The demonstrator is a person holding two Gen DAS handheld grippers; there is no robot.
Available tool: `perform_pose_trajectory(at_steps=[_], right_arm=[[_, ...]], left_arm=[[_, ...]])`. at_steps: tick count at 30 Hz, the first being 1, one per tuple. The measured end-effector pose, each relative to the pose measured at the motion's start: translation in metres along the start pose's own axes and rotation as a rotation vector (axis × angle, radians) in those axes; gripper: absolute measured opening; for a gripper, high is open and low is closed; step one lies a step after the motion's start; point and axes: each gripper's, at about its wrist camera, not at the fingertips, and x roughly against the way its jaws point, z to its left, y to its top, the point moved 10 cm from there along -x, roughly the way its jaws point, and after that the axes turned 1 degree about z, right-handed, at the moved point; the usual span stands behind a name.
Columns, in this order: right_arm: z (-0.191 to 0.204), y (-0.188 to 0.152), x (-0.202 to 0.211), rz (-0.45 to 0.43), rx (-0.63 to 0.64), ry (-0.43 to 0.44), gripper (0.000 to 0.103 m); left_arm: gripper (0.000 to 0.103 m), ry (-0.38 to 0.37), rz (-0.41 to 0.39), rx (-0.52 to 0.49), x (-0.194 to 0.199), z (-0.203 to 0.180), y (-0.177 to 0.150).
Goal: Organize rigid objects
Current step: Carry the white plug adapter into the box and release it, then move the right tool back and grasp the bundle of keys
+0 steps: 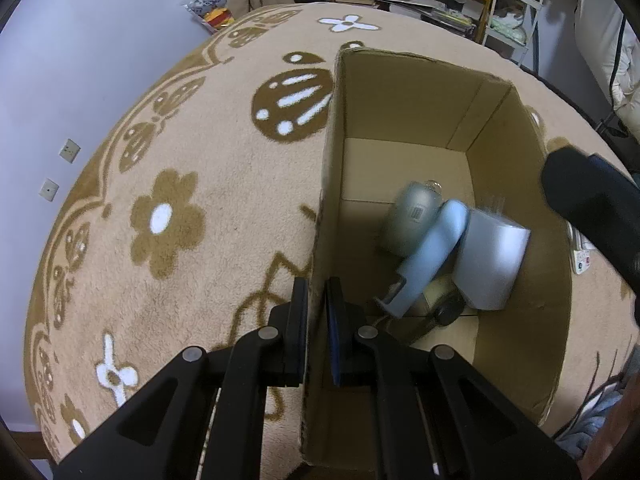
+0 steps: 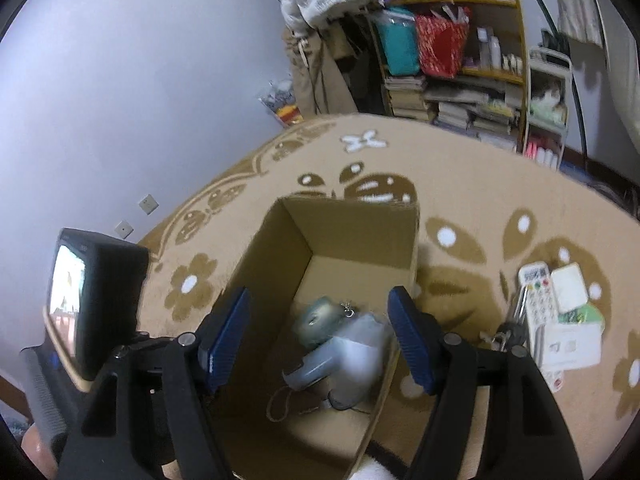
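Observation:
An open cardboard box (image 1: 404, 76) stands on the flowered carpet; it also shows in the right wrist view (image 2: 352, 224). Inside lie a grey-green rounded item (image 1: 412, 216), a light blue handled device (image 1: 432, 252) and a blurred silver-grey cylinder (image 1: 494, 264). The same pile shows in the right wrist view (image 2: 340, 352). My left gripper (image 1: 318, 308) is shut on the box's left wall, one finger each side. My right gripper (image 2: 320, 328) is open and empty, above the box. Its dark body enters the left wrist view (image 1: 588, 208).
On the carpet right of the box lie a white remote (image 2: 538, 300), keys (image 2: 508, 336) and white and green packets (image 2: 572, 312). Cluttered bookshelves (image 2: 452, 60) stand at the back. The wall (image 2: 120, 80) is at the left.

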Motion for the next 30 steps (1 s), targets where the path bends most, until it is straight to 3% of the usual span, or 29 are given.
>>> perform_pose_trajectory(at_steps=[2,8,22,30], right_arm=[[-0.003,0.003,0.005,-0.009,0.005,-0.018,0.092],[-0.028,0.009,0.013,-0.009,-0.016,-0.075,0.103],[-0.116,0.003,0.018,-0.006,-0.127,-0.262,0.103],[-0.177,-0.013,0.015,0.040,-0.234,-0.374,0.103]], left_arm=[[0.008,0.020,-0.001,-0.006,0.000,0.000,0.000],[0.009,0.017,0.001,-0.002,0.000,0.000,0.000],[0.009,0.018,0.001,-0.004,0.000,0.000,0.000],[0.009,0.018,0.000,-0.002,0.000,0.001,-0.001]])
